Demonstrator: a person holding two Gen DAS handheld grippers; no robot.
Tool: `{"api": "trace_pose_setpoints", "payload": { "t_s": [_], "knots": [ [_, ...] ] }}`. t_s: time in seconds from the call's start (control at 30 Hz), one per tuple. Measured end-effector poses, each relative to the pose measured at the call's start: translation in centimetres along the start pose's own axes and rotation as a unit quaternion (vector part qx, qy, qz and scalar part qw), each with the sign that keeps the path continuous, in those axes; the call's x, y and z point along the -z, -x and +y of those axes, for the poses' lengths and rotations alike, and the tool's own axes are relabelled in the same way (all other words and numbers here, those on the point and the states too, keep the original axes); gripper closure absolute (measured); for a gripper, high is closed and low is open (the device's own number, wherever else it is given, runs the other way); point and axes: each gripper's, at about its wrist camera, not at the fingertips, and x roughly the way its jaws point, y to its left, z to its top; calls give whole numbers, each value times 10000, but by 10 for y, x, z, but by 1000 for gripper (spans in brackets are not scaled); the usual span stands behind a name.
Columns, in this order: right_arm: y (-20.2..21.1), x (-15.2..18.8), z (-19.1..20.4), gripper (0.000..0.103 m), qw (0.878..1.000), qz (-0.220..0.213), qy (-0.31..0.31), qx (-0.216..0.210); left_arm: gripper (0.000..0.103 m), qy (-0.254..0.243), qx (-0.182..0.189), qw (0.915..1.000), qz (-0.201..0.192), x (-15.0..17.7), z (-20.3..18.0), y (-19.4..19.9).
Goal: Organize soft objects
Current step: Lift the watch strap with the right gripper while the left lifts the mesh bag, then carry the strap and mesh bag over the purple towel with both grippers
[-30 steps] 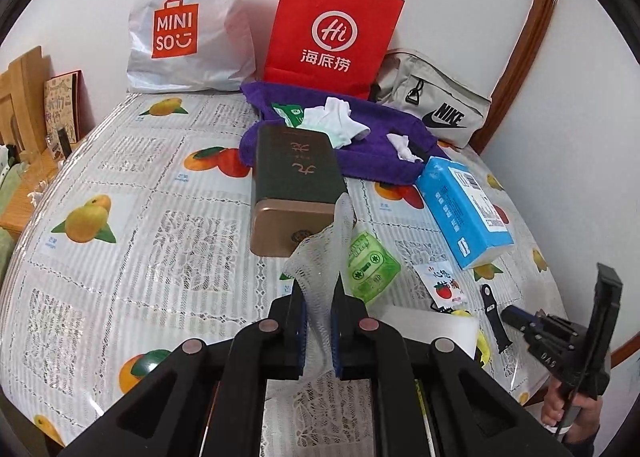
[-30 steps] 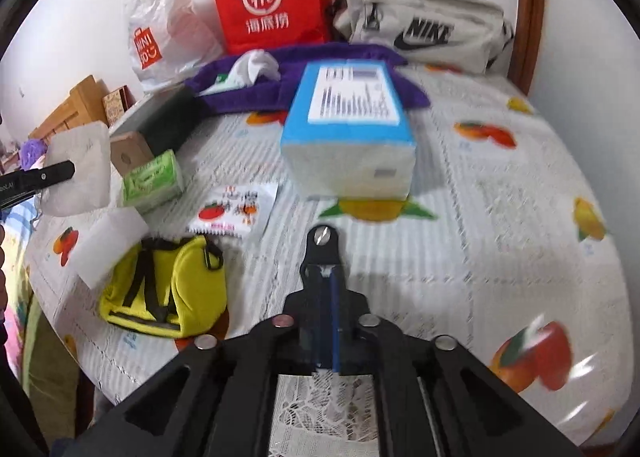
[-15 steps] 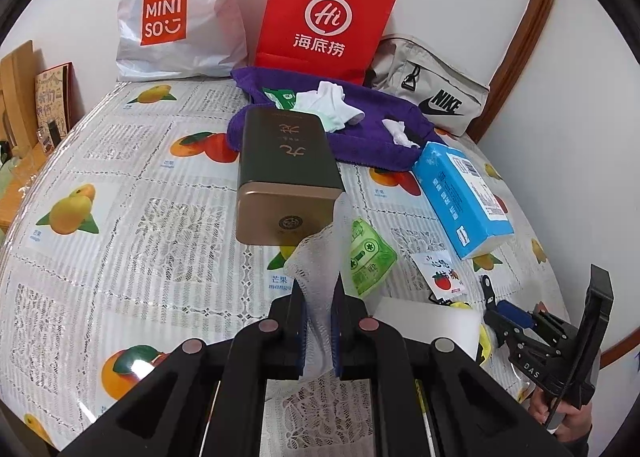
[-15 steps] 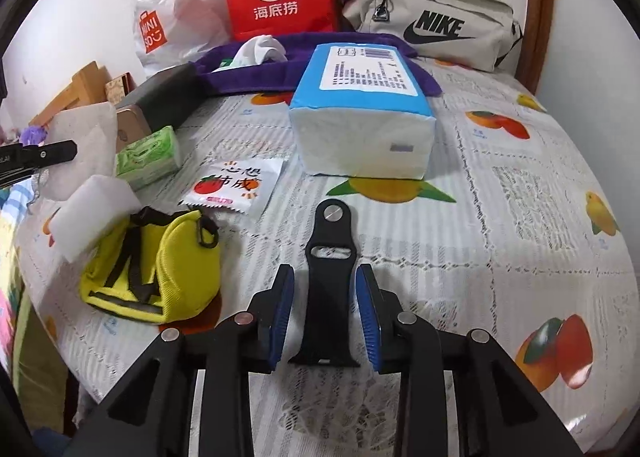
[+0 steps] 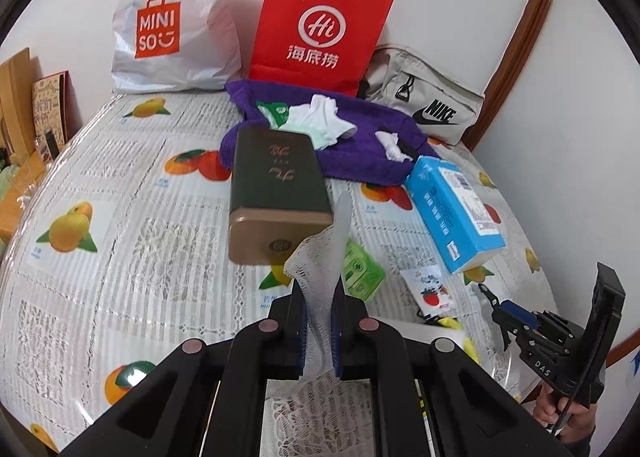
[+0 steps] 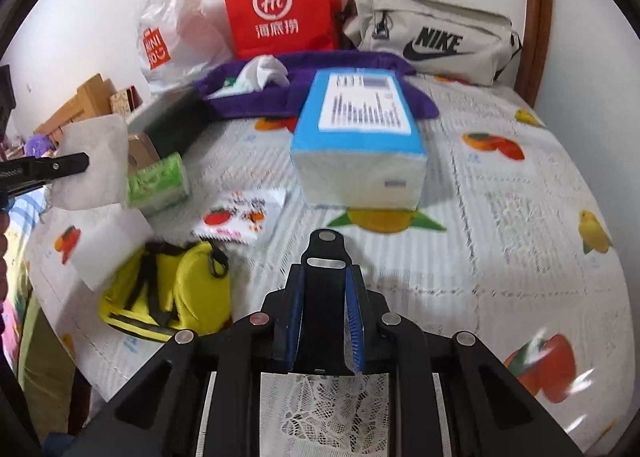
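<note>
On fruit-print tablecloth (image 5: 120, 185): left claw (image 5: 319, 303) grips white cloth (image 5: 320, 257), right claw (image 6: 325, 289) black strap (image 6: 325, 257)

The left gripper (image 5: 319, 311) pinches a white mesh cloth (image 5: 316, 269) upright above the fruit-print tablecloth (image 5: 120, 217). Just beyond stands a dark tin (image 5: 276, 185); a purple towel (image 5: 360, 153) lies farther back.

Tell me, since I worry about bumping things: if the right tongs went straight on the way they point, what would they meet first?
Most likely the blue tissue pack. The right tongs, closed on a black strap, point across bare tablecloth toward it. Depth is hard to judge in this fisheye view.
</note>
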Motion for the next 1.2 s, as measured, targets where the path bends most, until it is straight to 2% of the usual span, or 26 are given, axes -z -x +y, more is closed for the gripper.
{"api": "trace_pose_setpoints", "payload": {
  "t_s": [0.3, 0.63, 0.87, 1.2],
  "knots": [
    [25, -27, 4, 82, 9994, -292, 143, -124, 94, -115, -61, 9997, -194, -24, -16, 15],
    [43, -80, 2, 82, 9967, -727, 251, -250, 94, -258, -106, 9985, -478, -63, -32, 25],
    [31, -116, 0, 82, 9956, -836, 285, -324, 94, -314, -109, 9979, -547, -89, -36, 17],
    [-6, -167, -12, 82, 9954, -825, 198, -435, 94, -296, -230, 9983, -446, -125, -27, -15]
  ]
}}
